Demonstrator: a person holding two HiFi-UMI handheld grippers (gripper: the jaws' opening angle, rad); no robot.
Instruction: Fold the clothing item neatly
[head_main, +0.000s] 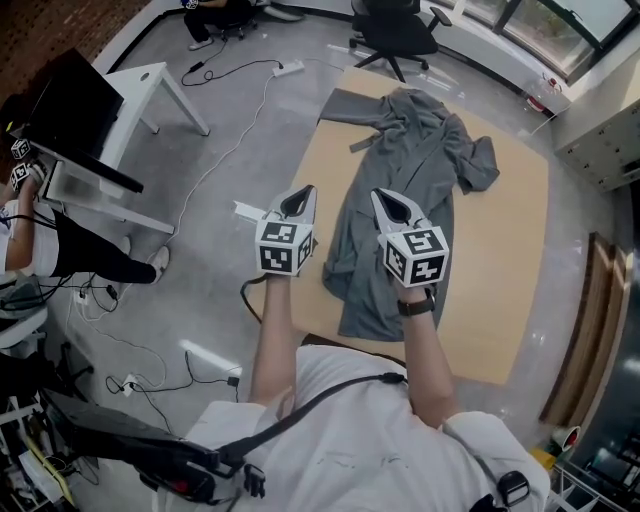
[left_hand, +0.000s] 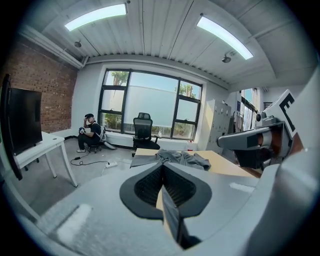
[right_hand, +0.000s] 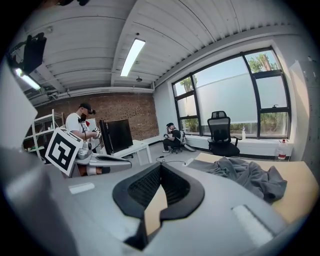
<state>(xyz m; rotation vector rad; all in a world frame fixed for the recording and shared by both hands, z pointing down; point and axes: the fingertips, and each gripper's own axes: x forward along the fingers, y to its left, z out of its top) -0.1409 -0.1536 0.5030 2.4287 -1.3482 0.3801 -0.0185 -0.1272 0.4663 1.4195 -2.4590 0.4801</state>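
My left gripper (head_main: 299, 204) hovers above the near left edge of the table (head_main: 510, 250), jaws pressed together with nothing in them, since there is no hold to take yet. The grey garment (head_main: 420, 140) lies lengthwise down the table's left half, bunched and twisted toward the far end, so I judge it needs spreading before any fold. My right gripper (head_main: 396, 208) hangs over the table's near part, above the garment's lower end, jaws likewise closed and empty, placed to reach that hem.
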